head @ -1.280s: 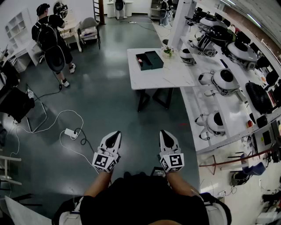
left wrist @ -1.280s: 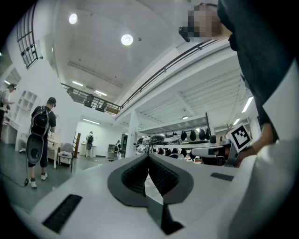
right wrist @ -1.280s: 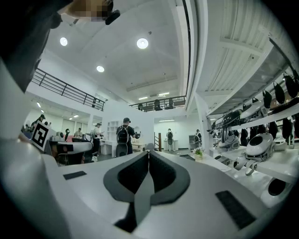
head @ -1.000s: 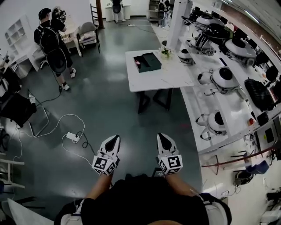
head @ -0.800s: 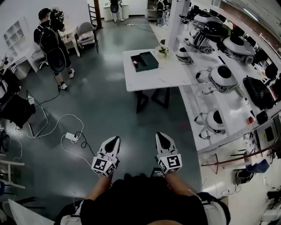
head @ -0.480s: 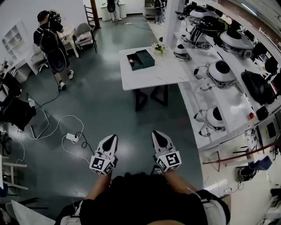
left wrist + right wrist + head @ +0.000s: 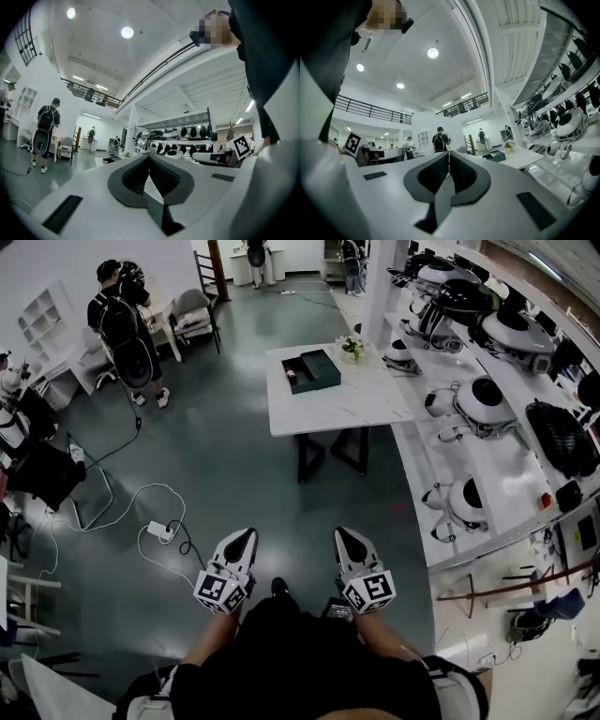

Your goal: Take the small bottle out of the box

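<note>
A dark green box (image 7: 314,369) lies open on the white table (image 7: 349,407) far ahead of me across the floor. A small reddish item (image 7: 292,363) shows in its left half, too small to make out as the bottle. My left gripper (image 7: 245,534) and right gripper (image 7: 344,533) are held side by side in front of my body, well short of the table, both shut with nothing between the jaws. The right gripper view shows the box (image 7: 497,156) past its closed tips (image 7: 449,153). In the left gripper view the tips (image 7: 149,156) also meet.
A power strip (image 7: 159,530) and cables lie on the floor to the left. A person with a backpack (image 7: 125,326) stands at the back left near a chair (image 7: 193,309). White benches with robot parts (image 7: 478,411) run along the right. A flower pot (image 7: 352,349) stands beside the box.
Both grippers stay shut and side by side. The table and box have shifted slightly in the head view. A shoe tip now shows between the grippers.
</note>
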The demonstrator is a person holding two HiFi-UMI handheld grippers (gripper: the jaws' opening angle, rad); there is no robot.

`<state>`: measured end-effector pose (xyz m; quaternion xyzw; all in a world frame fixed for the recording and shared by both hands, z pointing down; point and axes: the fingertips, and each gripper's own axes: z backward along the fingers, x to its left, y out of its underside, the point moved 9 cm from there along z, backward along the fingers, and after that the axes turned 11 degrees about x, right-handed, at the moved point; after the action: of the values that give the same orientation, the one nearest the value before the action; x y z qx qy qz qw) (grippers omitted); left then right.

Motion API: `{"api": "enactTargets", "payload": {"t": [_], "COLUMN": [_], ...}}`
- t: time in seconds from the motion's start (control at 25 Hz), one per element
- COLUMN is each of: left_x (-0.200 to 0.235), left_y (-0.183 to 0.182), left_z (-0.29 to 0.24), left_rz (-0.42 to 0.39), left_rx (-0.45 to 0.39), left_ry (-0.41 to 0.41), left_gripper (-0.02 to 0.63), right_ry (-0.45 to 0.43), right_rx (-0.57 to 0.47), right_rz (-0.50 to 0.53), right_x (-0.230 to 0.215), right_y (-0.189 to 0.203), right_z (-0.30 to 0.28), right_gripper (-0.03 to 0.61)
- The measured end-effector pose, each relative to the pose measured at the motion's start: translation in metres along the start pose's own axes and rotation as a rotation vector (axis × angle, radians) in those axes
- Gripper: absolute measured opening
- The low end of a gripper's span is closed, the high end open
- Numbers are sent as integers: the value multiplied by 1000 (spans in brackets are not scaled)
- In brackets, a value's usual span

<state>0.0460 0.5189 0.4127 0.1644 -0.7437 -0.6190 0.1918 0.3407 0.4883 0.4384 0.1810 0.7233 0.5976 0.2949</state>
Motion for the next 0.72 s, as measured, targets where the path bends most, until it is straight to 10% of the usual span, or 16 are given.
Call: {"api": "enactTargets", "payload": {"t": [0.72], "left_x": [163], "left_y": [-37], "left_z": [-95], "left_rz": [77], "left_rx": [-84], "left_ry": [-30], "left_gripper": [15], "right_ry": [-70], "right_rx": [-22], "right_rz": [99], "right_x": [-28], "right_y": [-73], "right_z": [-197], "right_gripper": [34]}}
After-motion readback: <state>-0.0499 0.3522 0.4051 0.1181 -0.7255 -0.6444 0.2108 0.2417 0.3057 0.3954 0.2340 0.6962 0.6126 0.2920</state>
